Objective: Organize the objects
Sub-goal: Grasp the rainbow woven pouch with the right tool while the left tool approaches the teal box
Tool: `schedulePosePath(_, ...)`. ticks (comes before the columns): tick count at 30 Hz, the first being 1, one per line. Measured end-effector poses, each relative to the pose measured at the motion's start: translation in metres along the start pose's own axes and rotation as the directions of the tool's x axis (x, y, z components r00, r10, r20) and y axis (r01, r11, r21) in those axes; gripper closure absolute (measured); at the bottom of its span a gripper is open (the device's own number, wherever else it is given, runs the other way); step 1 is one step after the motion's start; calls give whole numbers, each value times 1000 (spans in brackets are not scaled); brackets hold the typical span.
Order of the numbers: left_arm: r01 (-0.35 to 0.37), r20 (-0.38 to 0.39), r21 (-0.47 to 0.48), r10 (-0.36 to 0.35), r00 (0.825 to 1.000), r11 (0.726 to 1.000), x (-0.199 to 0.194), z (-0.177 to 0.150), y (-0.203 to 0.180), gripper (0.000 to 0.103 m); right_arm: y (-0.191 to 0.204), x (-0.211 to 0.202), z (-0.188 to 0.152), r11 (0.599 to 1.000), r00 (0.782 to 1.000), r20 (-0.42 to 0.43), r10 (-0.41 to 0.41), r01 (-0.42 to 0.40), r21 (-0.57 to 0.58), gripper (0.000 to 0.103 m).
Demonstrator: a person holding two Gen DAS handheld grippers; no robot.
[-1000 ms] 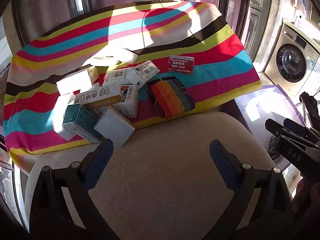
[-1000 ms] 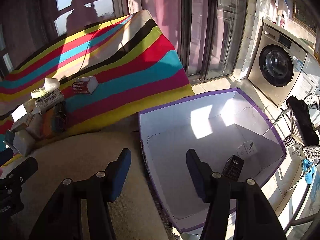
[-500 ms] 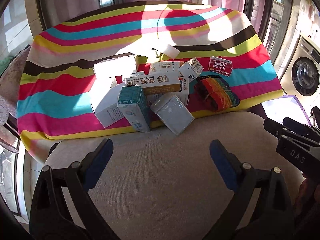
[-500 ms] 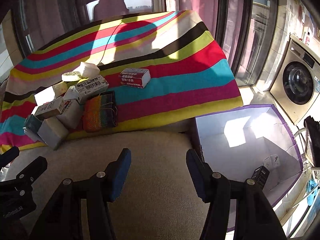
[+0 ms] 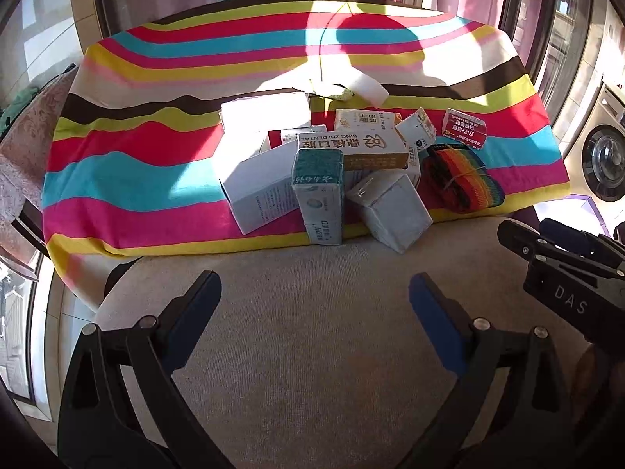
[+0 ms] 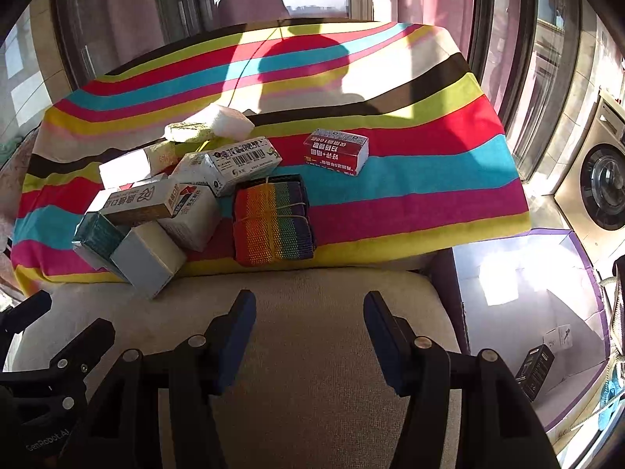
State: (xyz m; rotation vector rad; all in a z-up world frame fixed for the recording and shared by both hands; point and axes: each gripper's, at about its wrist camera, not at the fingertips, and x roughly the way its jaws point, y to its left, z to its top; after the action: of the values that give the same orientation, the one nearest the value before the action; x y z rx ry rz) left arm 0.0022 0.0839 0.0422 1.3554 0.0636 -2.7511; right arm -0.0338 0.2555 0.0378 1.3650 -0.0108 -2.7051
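A pile of small cartons lies on the striped cloth [image 5: 129,179]: a teal-topped box [image 5: 318,195], a grey box [image 5: 390,211], a white box [image 5: 254,187] and a dental carton [image 5: 351,150]. A rolled rainbow strap [image 6: 271,221] sits to their right, and a red box [image 6: 338,150] lies apart further right. My left gripper [image 5: 314,293] hangs open over the beige cushion [image 5: 312,332], short of the pile, with nothing between its fingers. My right gripper [image 6: 308,314] is likewise open and empty, in front of the rainbow strap.
A purple-edged cardboard bin [image 6: 547,312] stands on the floor at the right, holding a black box [image 6: 535,363] and a white one [image 6: 558,338]. A washing machine [image 6: 597,191] is beyond it. A white sponge [image 6: 230,121] and yellow pad lie behind the pile. Windows back the table.
Both grippers have swung left, away from the bin and toward the pile of boxes, which now sits centred in both views. Their jaws have stayed as wide as before.
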Motion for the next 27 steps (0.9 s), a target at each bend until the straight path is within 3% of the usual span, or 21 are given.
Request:
schedulePosePath(10, -16, -13, -32, 16, 1000, 999, 6, 0, 19, 5, 17, 15, 12, 1000, 1000, -10, 13, -14, -27, 44)
schedulePosePath(19, -36, -21, -122, 34, 999, 992, 12, 3, 57, 5, 20, 32, 27, 999, 999, -27, 27, -28, -32, 43)
schedulePosePath(27, -34, -22, -124, 32, 999, 992, 16, 8, 58, 5, 22, 53, 43, 997, 997, -58, 46, -49, -54, 39)
